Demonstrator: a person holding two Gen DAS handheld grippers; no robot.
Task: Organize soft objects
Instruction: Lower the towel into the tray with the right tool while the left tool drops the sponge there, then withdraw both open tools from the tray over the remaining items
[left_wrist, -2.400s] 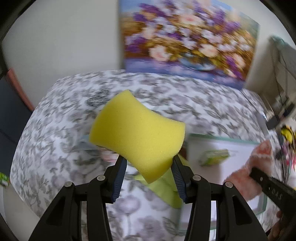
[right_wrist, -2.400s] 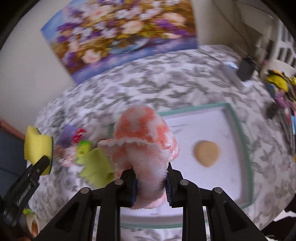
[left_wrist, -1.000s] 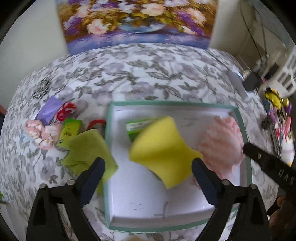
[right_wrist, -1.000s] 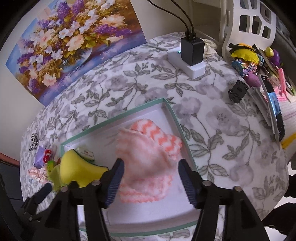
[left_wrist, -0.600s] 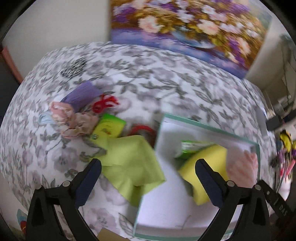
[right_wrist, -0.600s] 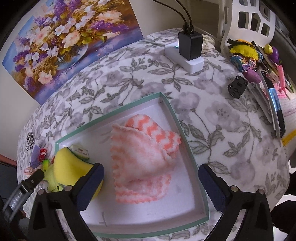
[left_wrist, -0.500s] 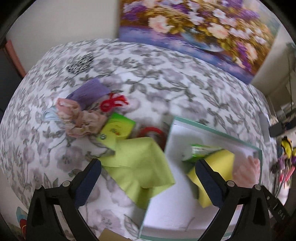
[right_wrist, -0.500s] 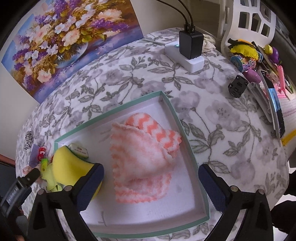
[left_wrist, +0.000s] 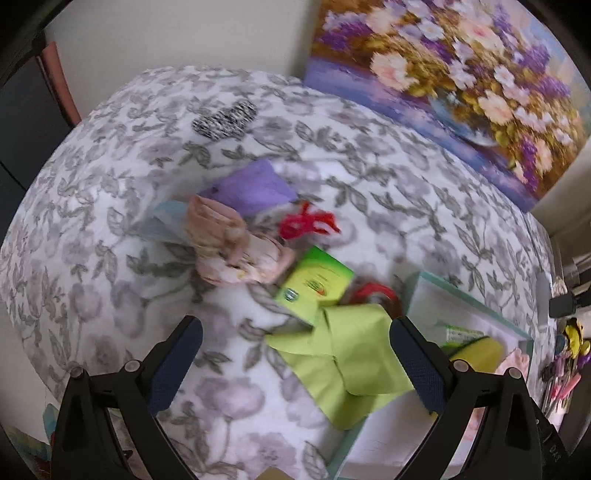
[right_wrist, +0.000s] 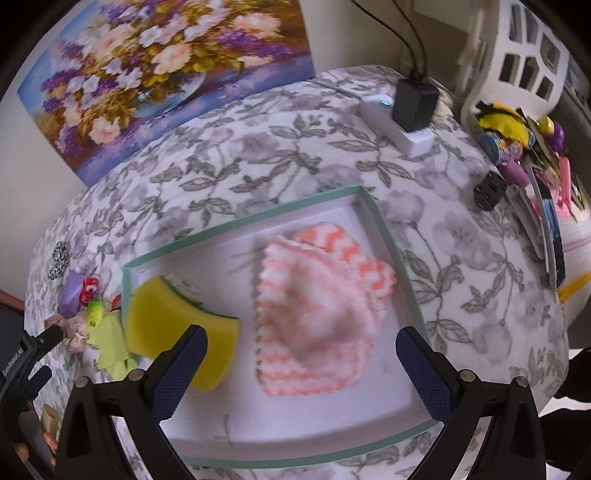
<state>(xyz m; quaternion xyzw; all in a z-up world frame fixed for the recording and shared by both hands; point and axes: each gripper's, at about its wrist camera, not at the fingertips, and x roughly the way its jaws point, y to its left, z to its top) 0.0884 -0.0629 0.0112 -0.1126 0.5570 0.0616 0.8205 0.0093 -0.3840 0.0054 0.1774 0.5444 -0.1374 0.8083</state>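
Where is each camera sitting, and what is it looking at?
Left wrist: sits on the left gripper, looking down at the green cloth and the pile of small things beside the tray; both its open fingers show.
Right wrist: sits on the right gripper, looking down into the tray at the pink cloth and yellow sponge; its open fingers and the other gripper's tip show.
Shared: tray, sponge, green cloth, flower painting.
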